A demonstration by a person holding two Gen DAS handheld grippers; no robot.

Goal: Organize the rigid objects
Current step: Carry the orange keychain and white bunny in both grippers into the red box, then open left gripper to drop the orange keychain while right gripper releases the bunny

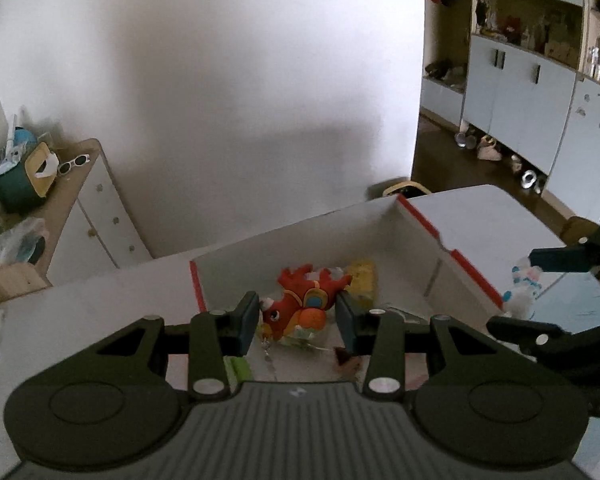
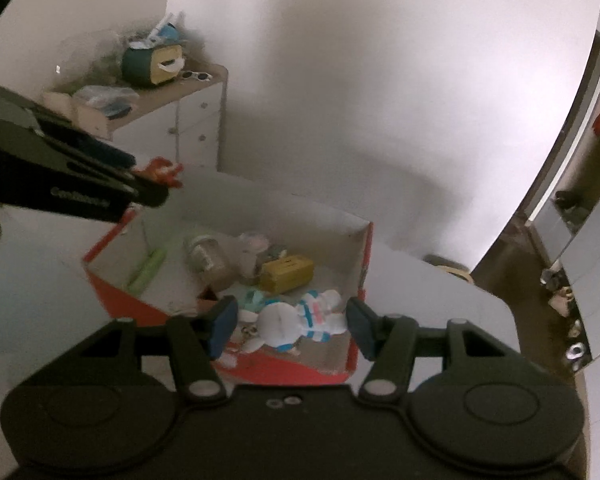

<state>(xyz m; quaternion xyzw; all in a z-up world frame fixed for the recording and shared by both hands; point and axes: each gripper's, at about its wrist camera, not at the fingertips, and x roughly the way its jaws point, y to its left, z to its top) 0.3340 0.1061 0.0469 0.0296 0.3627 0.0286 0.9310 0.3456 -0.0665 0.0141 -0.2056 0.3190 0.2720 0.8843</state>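
Note:
My left gripper [image 1: 298, 320] is shut on a red and orange fish toy [image 1: 300, 306] with a small chain dangling under it. It hangs over an open box [image 1: 420, 220] that is white inside with red edges. My right gripper [image 2: 292, 324] is shut on a white figure with blue and pink stripes [image 2: 300, 318], above the near right corner of the box [image 2: 358, 272]. In the box lie a yellow block [image 2: 286, 274], a jar [image 2: 208, 258] and a green tube [image 2: 148, 270]. In the right wrist view the left gripper [image 2: 152, 178] with the fish toy [image 2: 162, 170] is over the box's far left corner.
The box stands on a white table [image 1: 492, 224]. A low dresser [image 1: 100, 208] at the left wall carries a teal tissue box [image 1: 24, 176] and white sunglasses [image 1: 74, 164]. Pale blue cabinets [image 1: 520, 92] and shoes on the floor are off to the right.

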